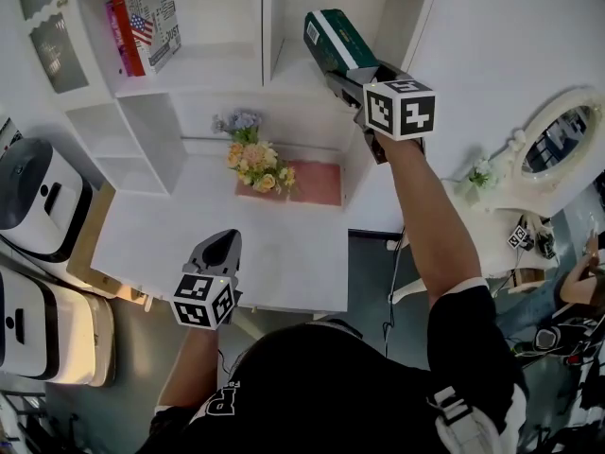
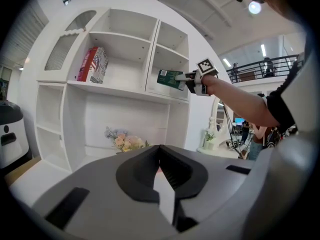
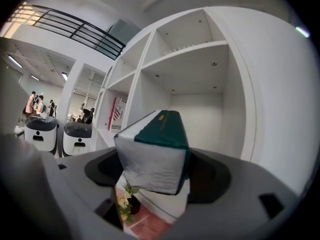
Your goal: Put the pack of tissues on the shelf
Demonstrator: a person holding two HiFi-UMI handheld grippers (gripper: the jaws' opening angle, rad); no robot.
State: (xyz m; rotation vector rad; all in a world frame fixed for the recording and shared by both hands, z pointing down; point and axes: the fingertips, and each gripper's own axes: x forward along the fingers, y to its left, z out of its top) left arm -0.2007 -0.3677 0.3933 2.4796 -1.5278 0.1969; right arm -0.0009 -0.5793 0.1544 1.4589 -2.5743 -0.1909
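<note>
- White open shelf unit (image 1: 267, 26), one, with several compartments. The upper left compartment holds one red, white and blue printed box (image 1: 144, 25), standing tilted. The upper right compartment has nothing resting in it.
- White desk (image 1: 274, 244), one, set into the foot of the shelf unit. It carries one bouquet of yellow, pink and blue flowers (image 1: 255, 159) and one flat pink mat (image 1: 317, 183) just beside the bouquet.
- White-and-black rounded machines, two (image 1: 43, 197) (image 1: 47, 324), beside the desk's left edge.
- White oval-framed mirror (image 1: 558, 145), one, to the right.
- Right tool (image 1: 348, 76), one, raised at arm's length and clamped wide on the pack.
- Left tool (image 1: 219, 246), one, low over the desk's front edge, its jaws drawn together with nothing between them.
- Green-and-white soft pack of tissues (image 1: 331, 38), one, held in the air at the mouth of the upper right compartment, above its board.
</note>
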